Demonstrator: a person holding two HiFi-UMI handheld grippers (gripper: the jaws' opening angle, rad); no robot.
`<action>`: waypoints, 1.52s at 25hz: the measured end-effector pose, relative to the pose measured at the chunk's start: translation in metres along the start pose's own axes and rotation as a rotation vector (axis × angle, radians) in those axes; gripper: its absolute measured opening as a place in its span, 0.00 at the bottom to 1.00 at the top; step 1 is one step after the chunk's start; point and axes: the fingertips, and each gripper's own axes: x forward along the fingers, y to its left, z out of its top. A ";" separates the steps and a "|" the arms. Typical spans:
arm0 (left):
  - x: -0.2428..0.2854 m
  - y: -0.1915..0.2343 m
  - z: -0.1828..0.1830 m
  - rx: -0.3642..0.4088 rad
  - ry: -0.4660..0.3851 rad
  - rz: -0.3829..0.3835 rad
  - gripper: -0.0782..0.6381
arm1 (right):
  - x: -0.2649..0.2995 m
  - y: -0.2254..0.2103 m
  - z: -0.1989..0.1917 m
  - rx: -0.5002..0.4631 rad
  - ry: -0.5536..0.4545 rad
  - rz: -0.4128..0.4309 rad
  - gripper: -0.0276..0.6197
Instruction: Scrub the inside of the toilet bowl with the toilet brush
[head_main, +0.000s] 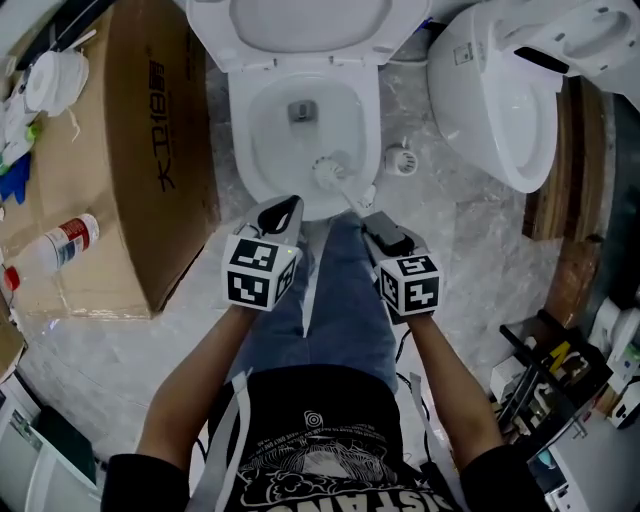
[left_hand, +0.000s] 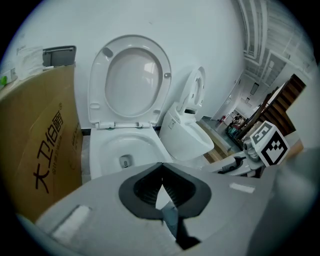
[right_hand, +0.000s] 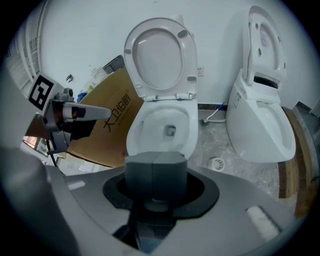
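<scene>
The person stands over the toilet bowl (head_main: 252, 140), legs right up against its front rim, which puts both grippers above the basin. The seat (right_hand: 159, 55) is lifted against the wall, leaving the inside open for scrubbing.

The toilet brush (head_main: 330, 170) is already in the bowl. Its white head lies against the near inner wall, below the drain opening, and its handle slants back toward the right gripper (head_main: 375, 222). In the right gripper view the jaws are pressed together into one dark block that hides the brush. From the head view, the handle's end appears to be clamped there, which would let the wrist drive the bristles around the wall.

The left gripper (head_main: 283, 210) hovers just beside the rim with its jaws together at the tips and nothing between them. It seems parked clear of the stroke.

A cardboard box (head_main: 130, 150) stands on the floor to the left, and a second toilet (head_main: 490, 100) to the right.
</scene>
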 end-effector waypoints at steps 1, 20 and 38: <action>-0.002 0.001 -0.001 -0.006 -0.003 0.003 0.10 | 0.001 0.007 -0.003 -0.007 0.008 0.016 0.30; -0.032 0.038 -0.016 -0.081 -0.026 0.103 0.10 | 0.061 0.050 0.056 -0.032 -0.069 0.112 0.30; -0.010 0.030 -0.014 -0.104 -0.020 0.106 0.10 | 0.128 0.016 0.105 0.022 -0.177 0.068 0.30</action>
